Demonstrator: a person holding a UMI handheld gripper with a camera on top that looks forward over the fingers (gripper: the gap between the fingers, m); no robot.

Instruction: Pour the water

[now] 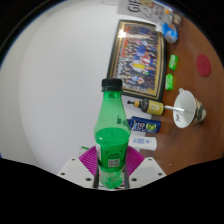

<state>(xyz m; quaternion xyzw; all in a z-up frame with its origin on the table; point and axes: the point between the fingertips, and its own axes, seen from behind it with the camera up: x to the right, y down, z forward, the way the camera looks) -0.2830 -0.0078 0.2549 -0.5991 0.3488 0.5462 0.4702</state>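
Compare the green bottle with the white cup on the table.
The green bottle is tall, capped in black and stands between the tool's pink pads; the white cup is shorter, open-topped and sits beyond the fingers, untouched. The bottle is see-through green, the cup opaque white. Both stand upright.

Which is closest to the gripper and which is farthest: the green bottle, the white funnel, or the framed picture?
1. Green bottle, upright between the gripper fingers.
2. White funnel, beyond the fingers, off to the right.
3. Framed picture, farthest, lying at the back.
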